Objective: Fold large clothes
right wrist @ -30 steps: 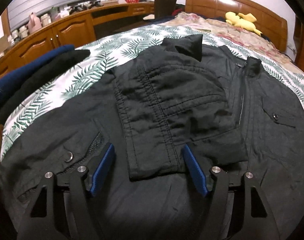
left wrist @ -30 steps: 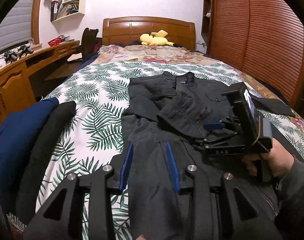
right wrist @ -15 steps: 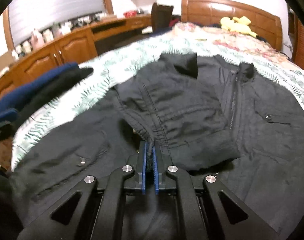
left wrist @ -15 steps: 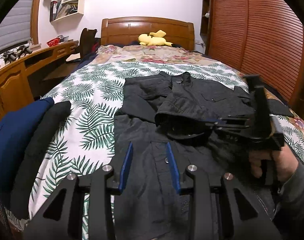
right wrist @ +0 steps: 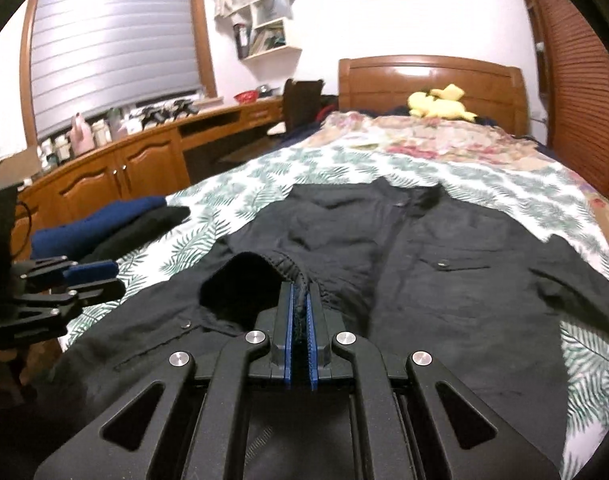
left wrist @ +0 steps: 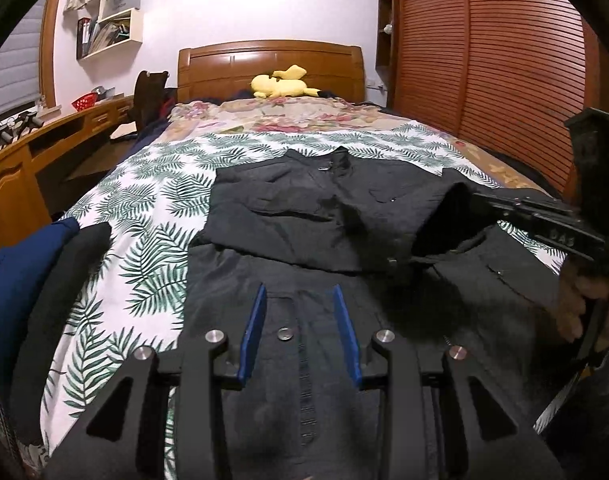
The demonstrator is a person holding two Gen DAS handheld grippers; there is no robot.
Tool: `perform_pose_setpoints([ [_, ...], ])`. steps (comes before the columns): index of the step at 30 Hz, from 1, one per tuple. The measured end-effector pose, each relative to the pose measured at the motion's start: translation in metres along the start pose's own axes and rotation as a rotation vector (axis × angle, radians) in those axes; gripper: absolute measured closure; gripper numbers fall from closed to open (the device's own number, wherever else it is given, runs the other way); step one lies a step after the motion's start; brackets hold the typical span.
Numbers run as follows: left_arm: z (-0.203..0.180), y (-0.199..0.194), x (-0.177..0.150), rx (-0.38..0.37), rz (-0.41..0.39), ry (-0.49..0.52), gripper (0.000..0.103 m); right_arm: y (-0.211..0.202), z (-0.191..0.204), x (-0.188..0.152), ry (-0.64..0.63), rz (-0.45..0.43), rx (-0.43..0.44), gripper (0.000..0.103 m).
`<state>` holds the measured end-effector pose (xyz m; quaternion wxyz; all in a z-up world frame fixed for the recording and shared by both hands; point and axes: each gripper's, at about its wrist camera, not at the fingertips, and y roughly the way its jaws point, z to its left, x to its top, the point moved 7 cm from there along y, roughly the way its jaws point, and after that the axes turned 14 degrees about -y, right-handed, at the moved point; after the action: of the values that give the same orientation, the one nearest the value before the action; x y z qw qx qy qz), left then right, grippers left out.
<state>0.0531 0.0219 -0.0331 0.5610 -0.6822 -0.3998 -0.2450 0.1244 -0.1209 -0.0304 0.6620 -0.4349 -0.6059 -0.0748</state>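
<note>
A large black jacket (left wrist: 316, 216) lies face up on the bed, collar toward the headboard; it also shows in the right wrist view (right wrist: 444, 248). My right gripper (right wrist: 298, 300) is shut on the jacket's sleeve cuff (right wrist: 264, 276) and holds it lifted above the jacket's front. In the left wrist view the right gripper (left wrist: 400, 260) stands at the right with the open cuff (left wrist: 444, 232) hanging from it. My left gripper (left wrist: 298, 320) is open and empty, hovering over the jacket's lower front near a snap button (left wrist: 284, 333).
Folded dark blue (left wrist: 16, 264) and black (left wrist: 60, 280) clothes lie at the bed's left edge. A wooden desk with cabinets (right wrist: 116, 168) runs along the left. A yellow plush toy (left wrist: 280, 84) sits by the headboard. A slatted wooden wardrobe (left wrist: 484, 64) stands on the right.
My right gripper closed on the sleeve cuff, then lifted it and carried it to the right across the jacket. My left gripper stayed open over the lower front.
</note>
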Motion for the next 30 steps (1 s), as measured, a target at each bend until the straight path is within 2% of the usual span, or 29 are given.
perform_pose_setpoints([
  [3, -0.007, 0.002, -0.001, -0.007, 0.002, 0.006, 0.07, -0.011, -0.014, -0.009, 0.023, 0.01, -0.028, 0.1],
  [9, -0.021, 0.007, 0.001, -0.01, -0.002, 0.025, 0.07, 0.0, -0.023, -0.04, 0.034, 0.108, -0.042, 0.1],
  [15, -0.03, 0.009, 0.006, -0.007, -0.007, 0.04, 0.07, -0.004, -0.053, -0.054, 0.108, 0.107, -0.078, 0.1],
  [18, -0.034, 0.01, 0.006, 0.005, -0.011, 0.054, 0.07, -0.007, -0.08, -0.061, 0.175, 0.118, -0.125, 0.1],
  [22, -0.042, 0.013, 0.007, 0.005, 0.004, 0.071, 0.07, -0.003, -0.105, -0.082, 0.202, 0.206, -0.23, 0.1],
  [25, -0.05, 0.015, 0.012, 0.004, 0.001, 0.099, 0.07, -0.004, -0.111, -0.089, 0.222, 0.226, -0.232, 0.099],
  [28, -0.059, 0.017, 0.016, -0.004, -0.004, 0.12, 0.07, -0.007, -0.112, -0.09, 0.214, 0.234, -0.237, 0.09],
  [30, -0.063, 0.021, 0.021, -0.016, -0.007, 0.105, 0.07, -0.008, -0.115, -0.09, 0.215, 0.239, -0.241, 0.065],
])
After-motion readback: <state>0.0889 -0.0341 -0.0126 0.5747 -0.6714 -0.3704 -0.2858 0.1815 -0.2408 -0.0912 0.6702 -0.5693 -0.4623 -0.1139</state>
